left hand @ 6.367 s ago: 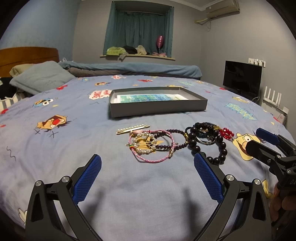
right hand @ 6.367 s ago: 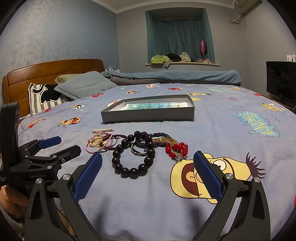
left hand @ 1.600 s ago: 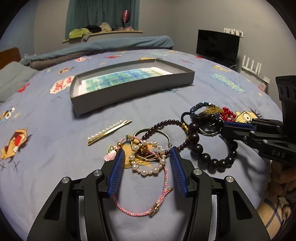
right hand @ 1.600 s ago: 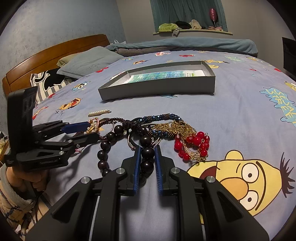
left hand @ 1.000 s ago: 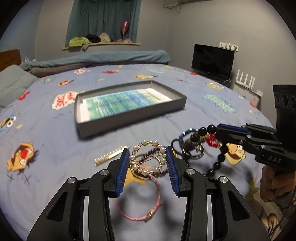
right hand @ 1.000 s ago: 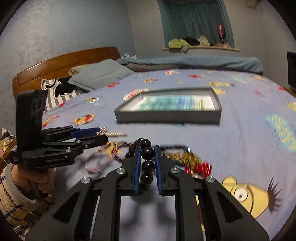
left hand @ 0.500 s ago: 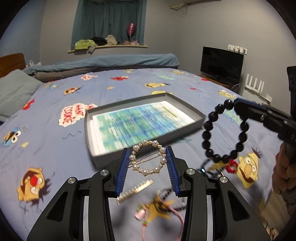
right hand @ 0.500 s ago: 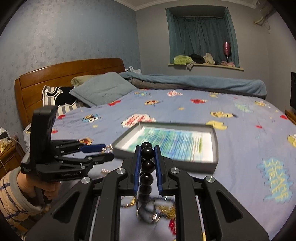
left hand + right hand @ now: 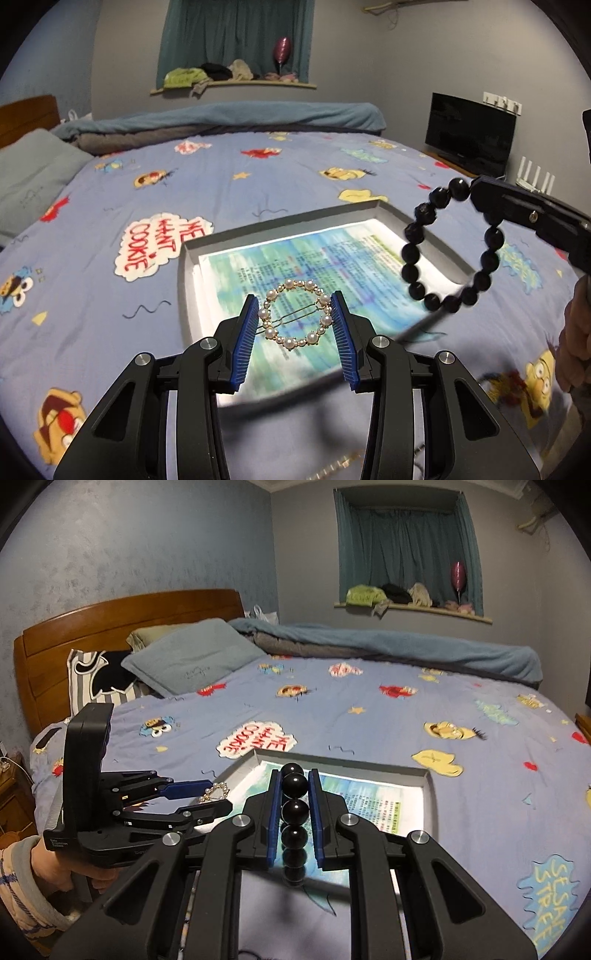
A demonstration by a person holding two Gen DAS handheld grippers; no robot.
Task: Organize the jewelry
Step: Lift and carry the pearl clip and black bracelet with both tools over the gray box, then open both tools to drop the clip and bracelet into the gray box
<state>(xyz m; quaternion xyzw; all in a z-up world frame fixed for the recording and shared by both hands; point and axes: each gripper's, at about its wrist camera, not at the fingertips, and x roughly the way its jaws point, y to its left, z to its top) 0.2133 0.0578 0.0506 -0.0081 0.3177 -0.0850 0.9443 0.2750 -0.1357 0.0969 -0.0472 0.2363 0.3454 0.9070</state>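
The bed (image 9: 110, 229), spread with a blue cartoon sheet, runs out of frame on every side; printed on it are "ME WANT COOKIE" in a white cloud just beyond the tray's far left corner and, toward the bed's right edge, "SESAME STREET" in yellow. The grey tray (image 9: 186, 266) lies on the sheet near the bed's middle, its near edge hidden behind both tools and smeared by blur; the printed sheet lining it carries lines of small text too soft to read. The left gripper (image 9: 295, 321) hangs over the near part of the tray, its blue fingers (image 9: 245, 332) drawn in narrow on the round pearl hair clip (image 9: 295, 318), held by its two sides. The right gripper (image 9: 293, 812) is also above the tray, fingers nearly closed on the black bead bracelet (image 9: 294, 810); in the left wrist view the bracelet (image 9: 448, 245) hangs as an open loop over the tray's right end. A label on the left tool's body is too small to read. At the bed's near edge a gold comb clip (image 9: 332, 469) and a blurred red-and-gold jewelry heap (image 9: 506, 386) are cut off or indistinct.
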